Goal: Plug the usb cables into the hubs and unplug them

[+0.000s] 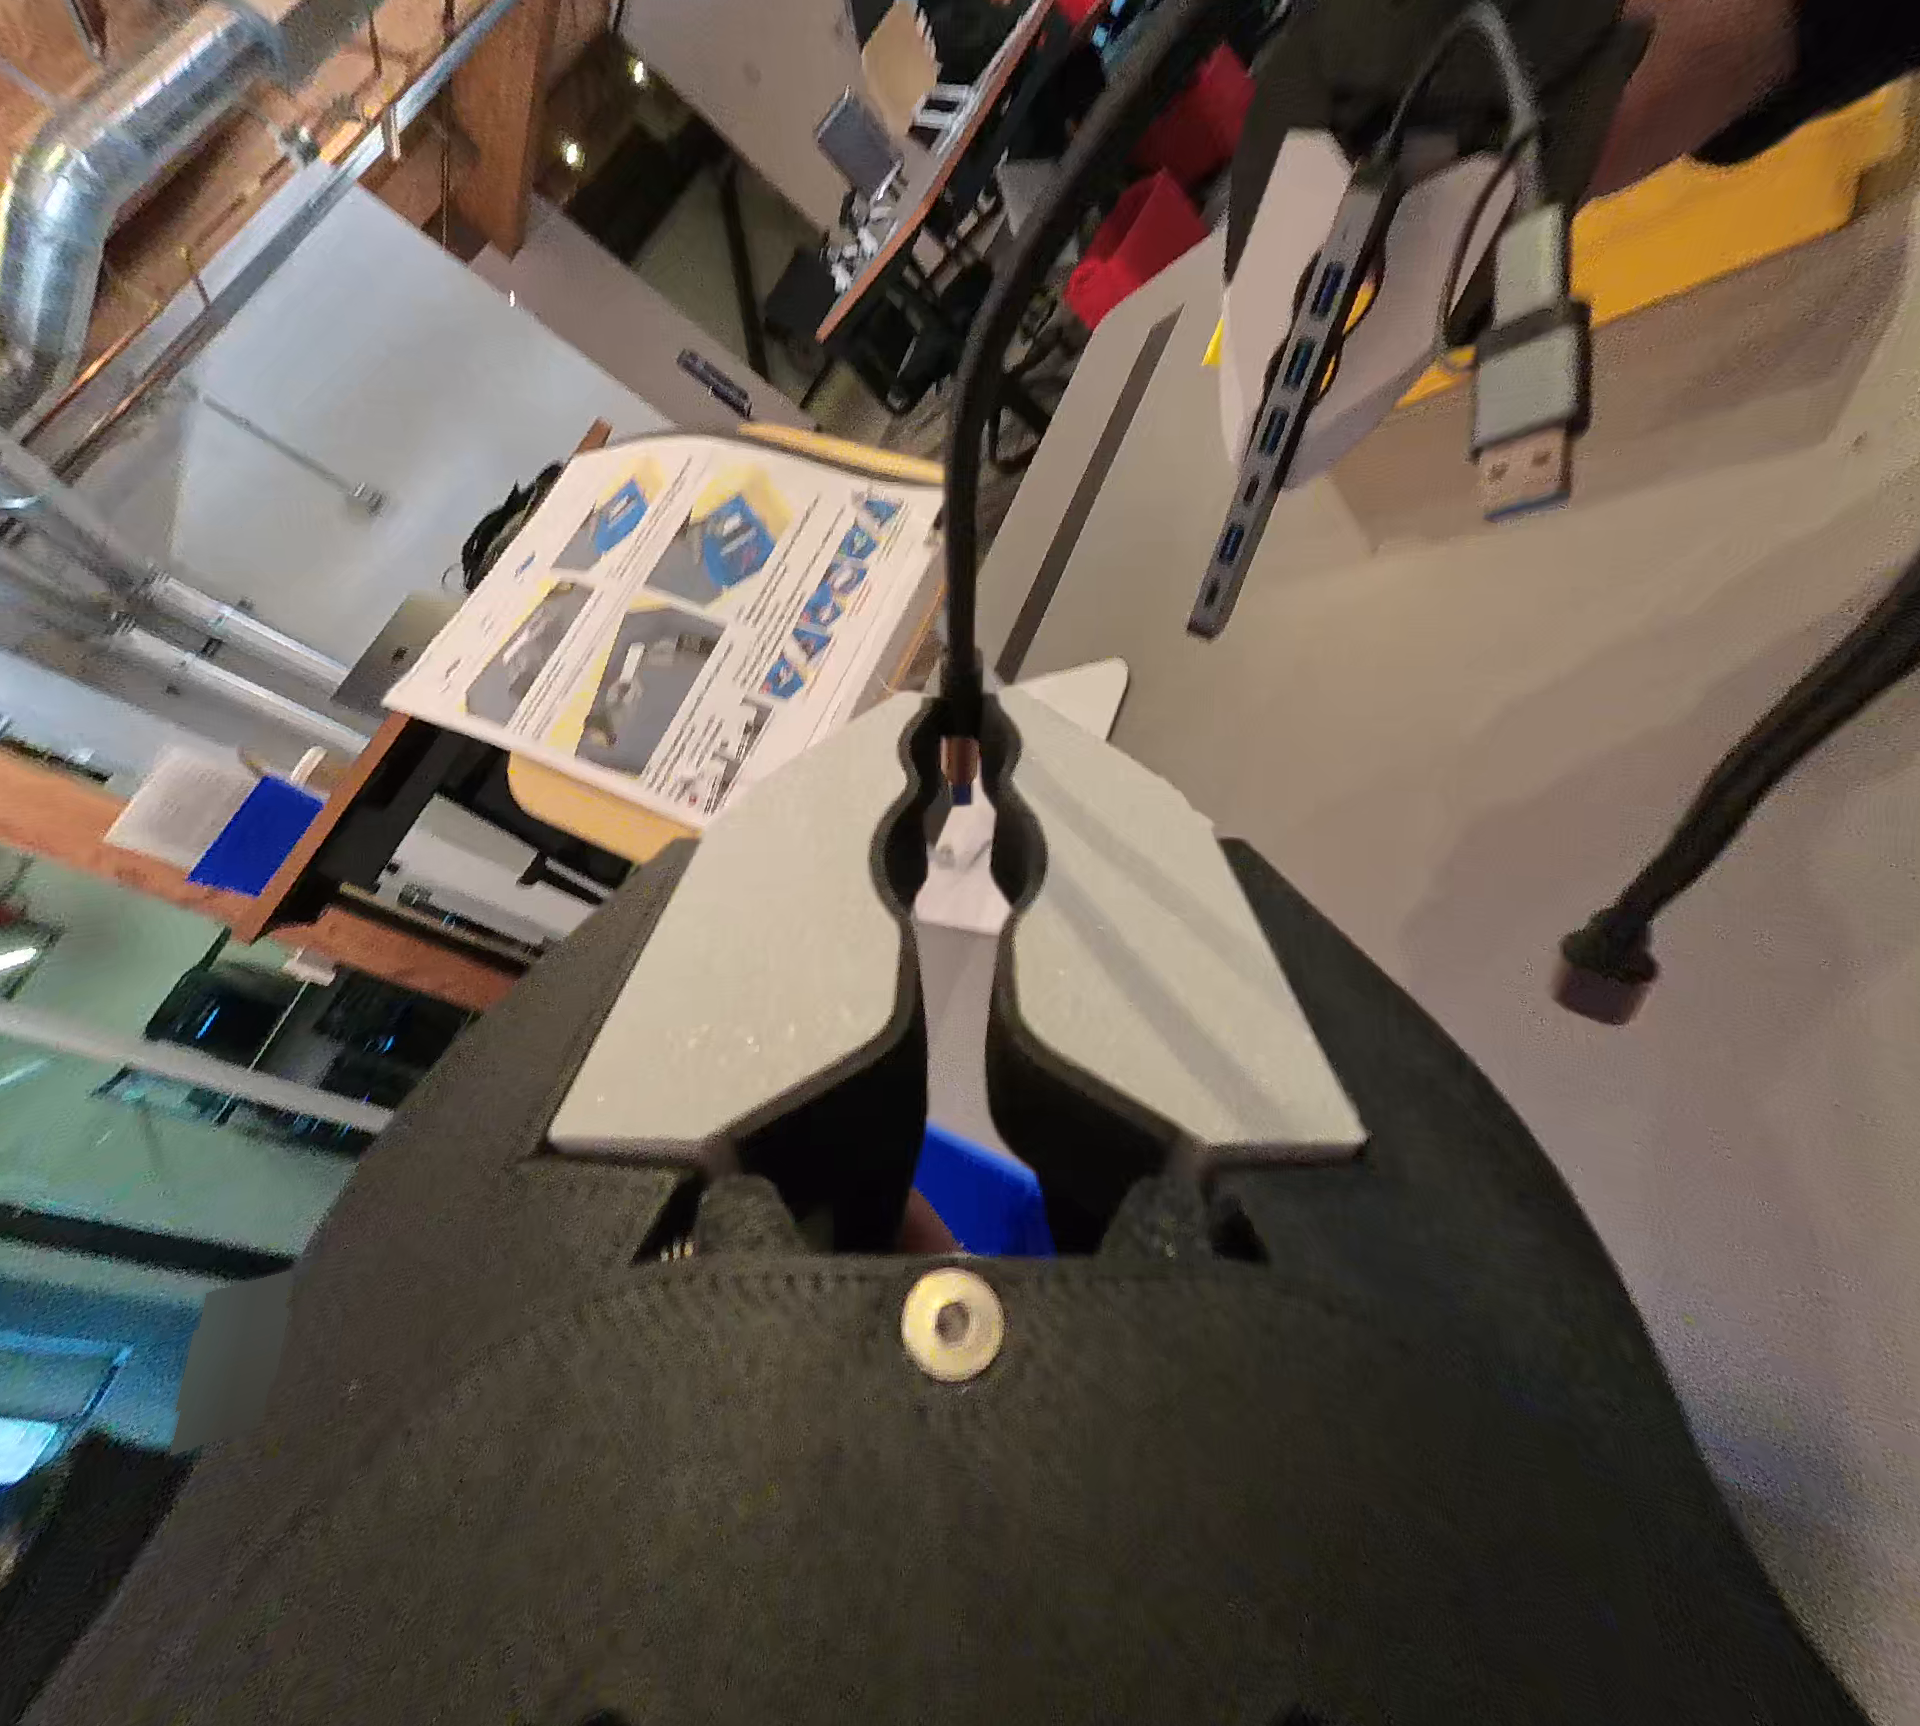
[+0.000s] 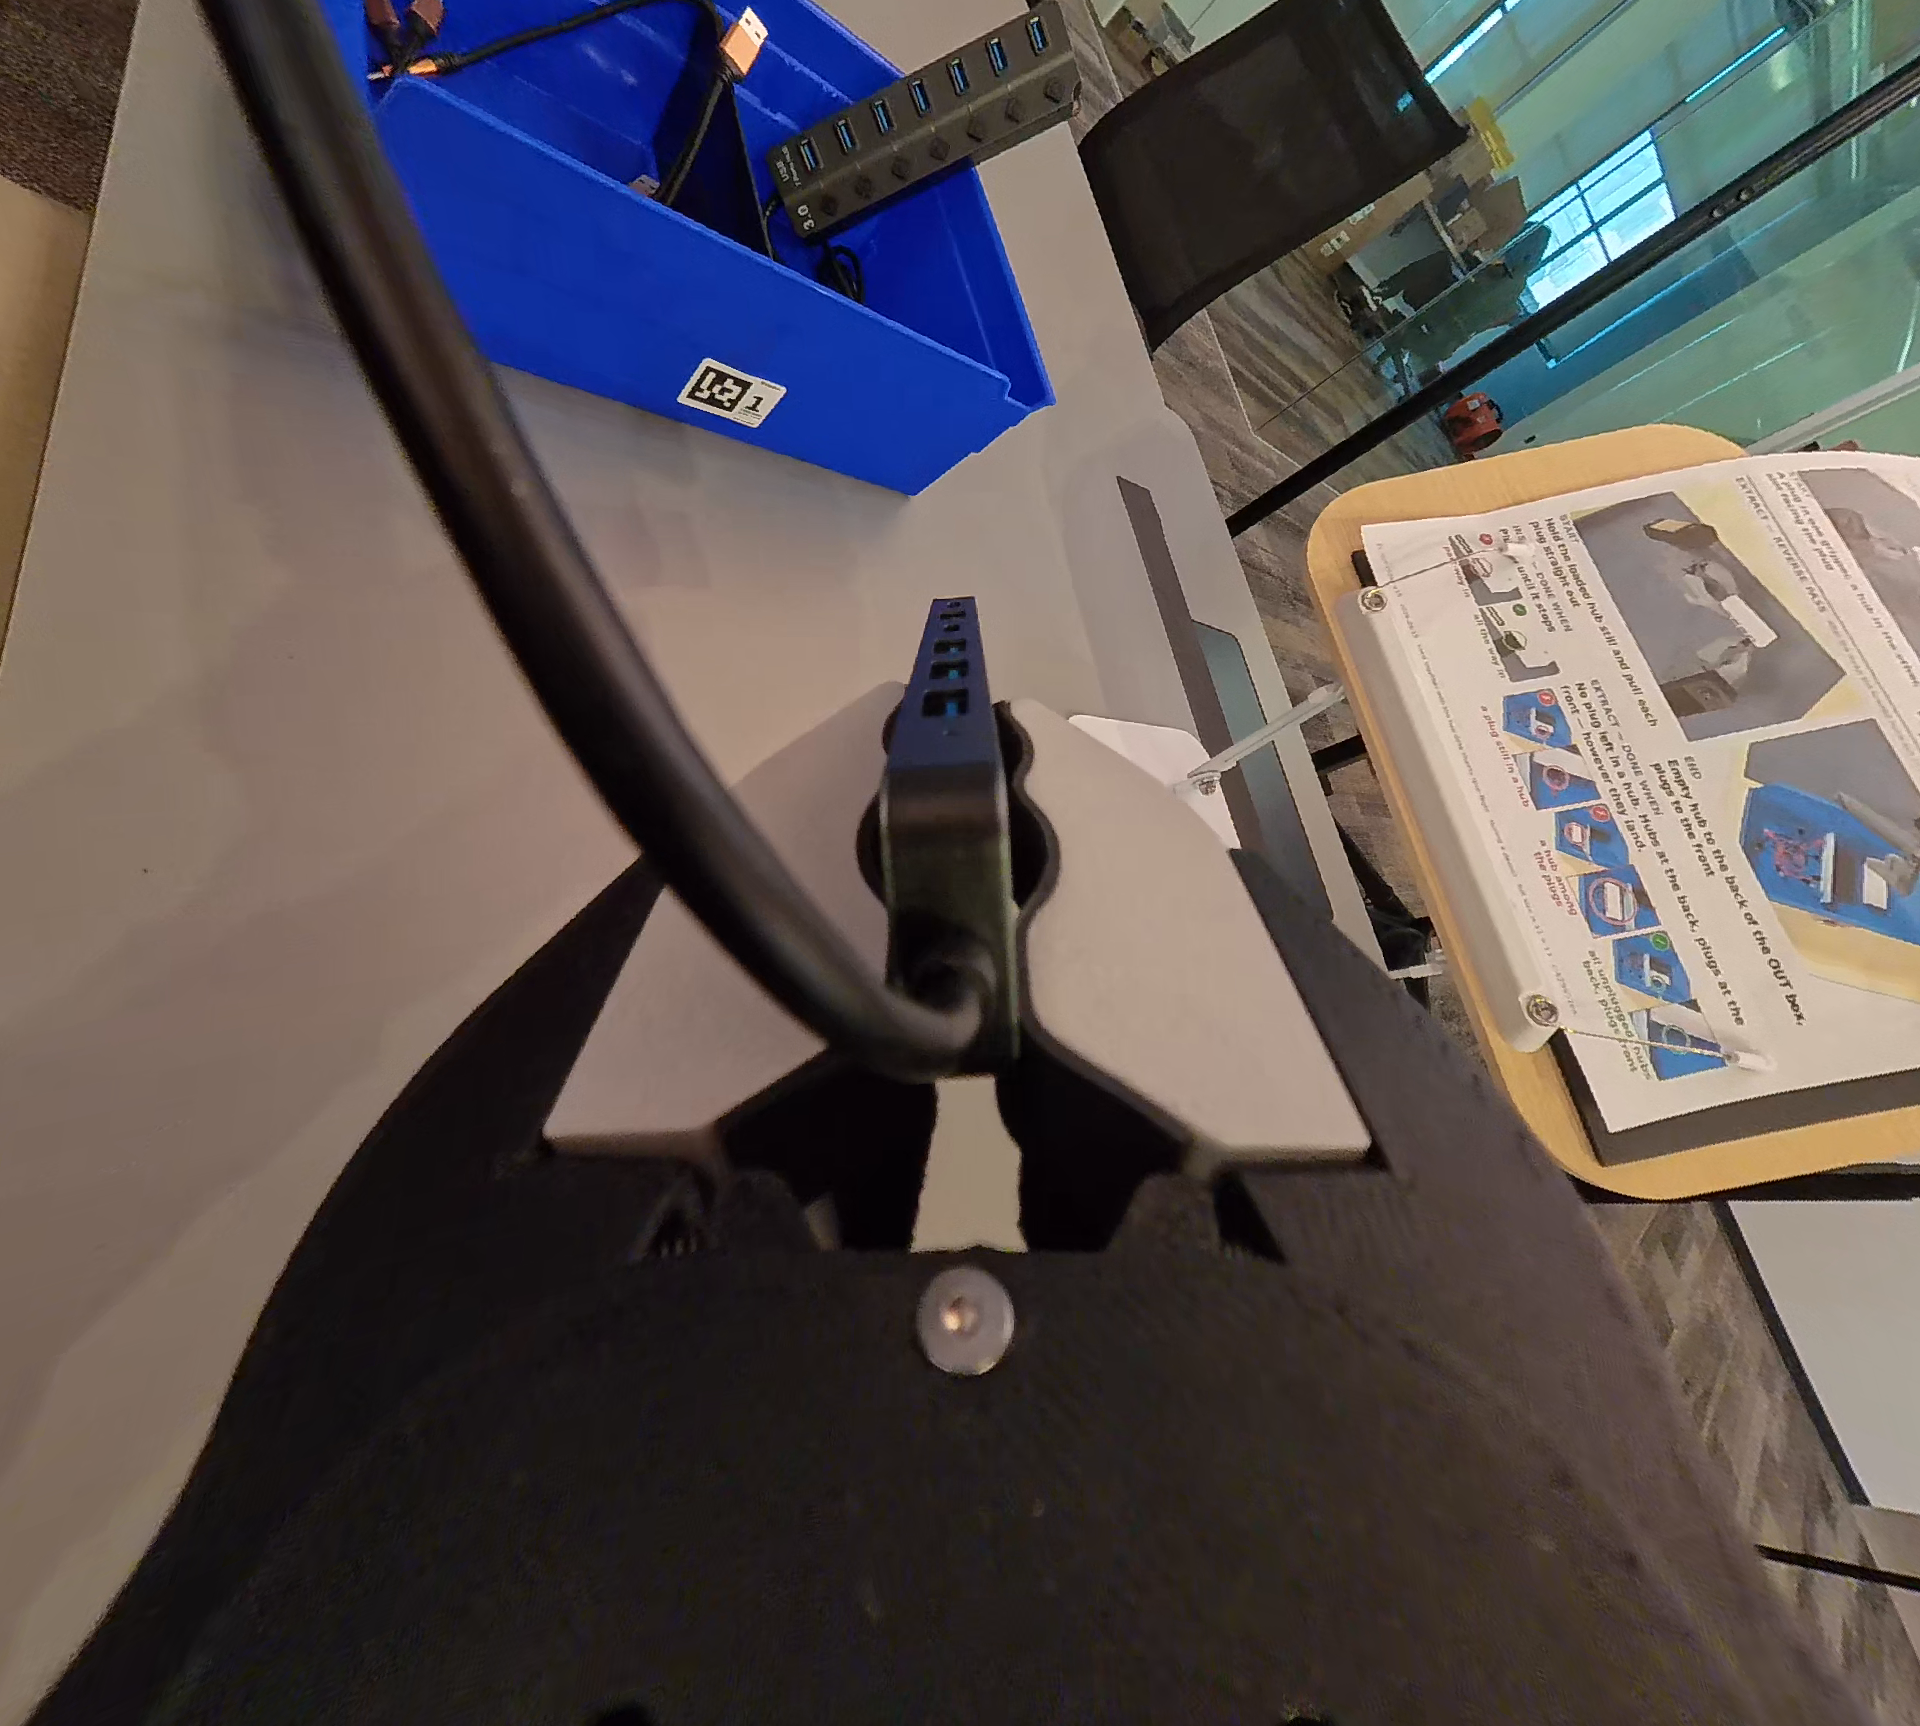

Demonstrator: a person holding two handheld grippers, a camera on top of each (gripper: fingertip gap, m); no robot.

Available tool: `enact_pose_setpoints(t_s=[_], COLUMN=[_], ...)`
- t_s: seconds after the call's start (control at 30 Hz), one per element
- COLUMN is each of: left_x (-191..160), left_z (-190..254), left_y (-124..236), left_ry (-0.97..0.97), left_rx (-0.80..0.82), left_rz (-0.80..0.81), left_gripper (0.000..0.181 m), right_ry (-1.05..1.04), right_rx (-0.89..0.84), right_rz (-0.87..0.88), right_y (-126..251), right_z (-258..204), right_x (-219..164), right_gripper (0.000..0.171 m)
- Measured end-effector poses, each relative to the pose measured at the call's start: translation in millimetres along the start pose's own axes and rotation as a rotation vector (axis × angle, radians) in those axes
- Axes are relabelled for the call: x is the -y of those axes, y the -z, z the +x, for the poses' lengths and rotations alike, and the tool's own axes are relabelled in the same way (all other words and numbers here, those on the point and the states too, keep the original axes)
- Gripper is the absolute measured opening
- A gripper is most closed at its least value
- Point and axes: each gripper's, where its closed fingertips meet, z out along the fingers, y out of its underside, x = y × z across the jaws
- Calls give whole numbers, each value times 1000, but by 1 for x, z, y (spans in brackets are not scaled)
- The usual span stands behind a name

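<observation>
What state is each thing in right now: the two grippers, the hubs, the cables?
Left gripper: shut on a black cable's plug.
Right gripper: shut on a slim hub.
Slim hub: ports empty.
Long hub: propped on the blue bin, ports empty.

Long hub [image 2: 925, 114] propped on bin [image 2: 665, 326] rim, cables [image 2: 582, 40] inside, bin on table [image 2: 260, 616], instruction sheet [image 2: 1662, 793] apparently beyond its right edge.

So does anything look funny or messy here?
A little. The long black USB hub lies tilted across the rim of the blue bin, one end sticking out past the bin's edge rather than lying flat inside. Black cables sprawl loosely in the bin. Nothing looks broken or spilled.
</observation>
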Motion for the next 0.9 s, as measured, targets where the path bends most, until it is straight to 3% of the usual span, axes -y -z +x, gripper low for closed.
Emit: enact_pose_setpoints(t_s=[0.1,0.17,0.47,0.63,0.77,0.9], left_x=[10,1,-124,-172,-170,-174], left_z=[8,18,91,126,130,112], left_y=[-16,-31,-107,-136,-144,-129], left_ry=[17,-24,-302,-435,-451,-397], left_rx=[-54,-88,-271,-301,-275,-262], left_rz=[46,-12,-514,-634,-618,-772], left_gripper=[7,7,8,8,9,16], right_ry=[1,6,-48,-105,-91,-92], right_rx=[0,-10,-110,-133,-127,-120], right_rz=[-4,-17,-127,-133,-143,-139], right_y=[1,2,18,24,22,20], right_z=[1,3,32,42,38,37], right_x=[-1,-5,-43,-52,-51,-50], right_gripper=[13,13,13,12,12,12])
